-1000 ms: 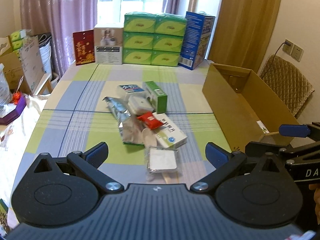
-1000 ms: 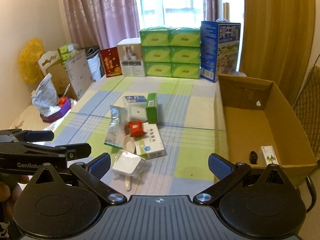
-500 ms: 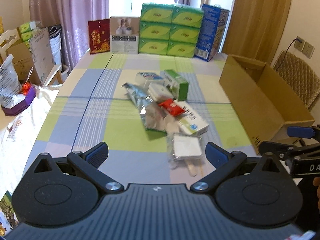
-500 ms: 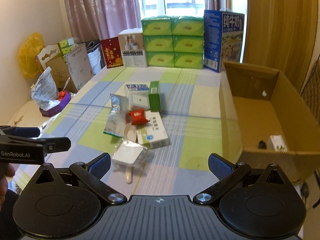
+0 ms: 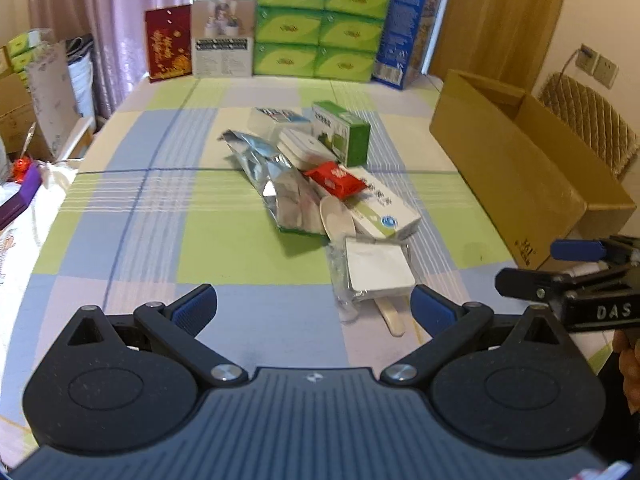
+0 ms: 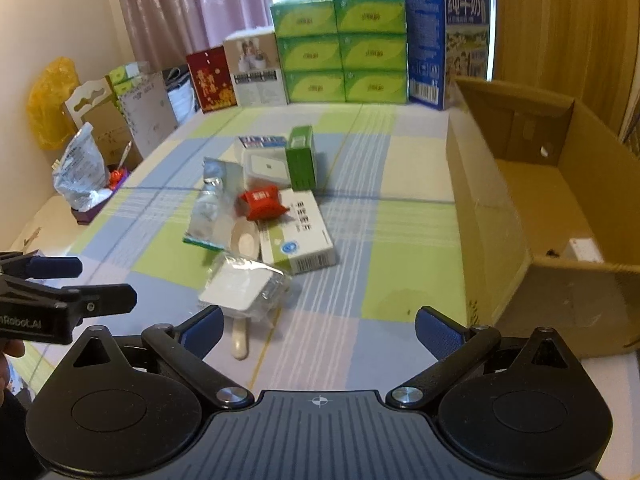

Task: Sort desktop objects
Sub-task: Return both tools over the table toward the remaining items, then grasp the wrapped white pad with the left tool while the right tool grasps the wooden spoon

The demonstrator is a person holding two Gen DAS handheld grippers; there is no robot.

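Blue-padded and spread wide apart, the left claw [image 5: 312, 308] is hovering empty over the near edge of the counter [image 5: 168, 200], and the right claw [image 6: 318, 330] is hanging the same way, fingers apart and gripping nothing. Only the right wrist view is looking down into the cardboard box [image 6: 568, 216] at the right side, where a small white box [image 6: 585, 249] and a tiny dark item [image 6: 553, 253] are lying on its floor; the left wrist view is showing just the box's outer wall [image 5: 508, 176]. Each view is catching the other claw at its edge.

Just beyond the claws, a white square packet [image 5: 378, 270] in clear wrap is lying over a pale spoon handle [image 5: 392, 314]. Behind it the pile is sitting mid-counter: a white medicine box [image 5: 386, 210], a red packet [image 5: 336, 180] resting on it, a silver foil pouch [image 5: 268, 172] to the left, a white case [image 5: 304, 150], a green box [image 5: 342, 132] standing farther back.

Checked cloth in green, blue and lilac is covering the counter. At the far end, stacked green tissue packs [image 5: 320, 24], a blue carton [image 5: 406, 40] and a red card [image 5: 168, 48] are lining the window, with mauve curtains [image 5: 100, 8] behind.
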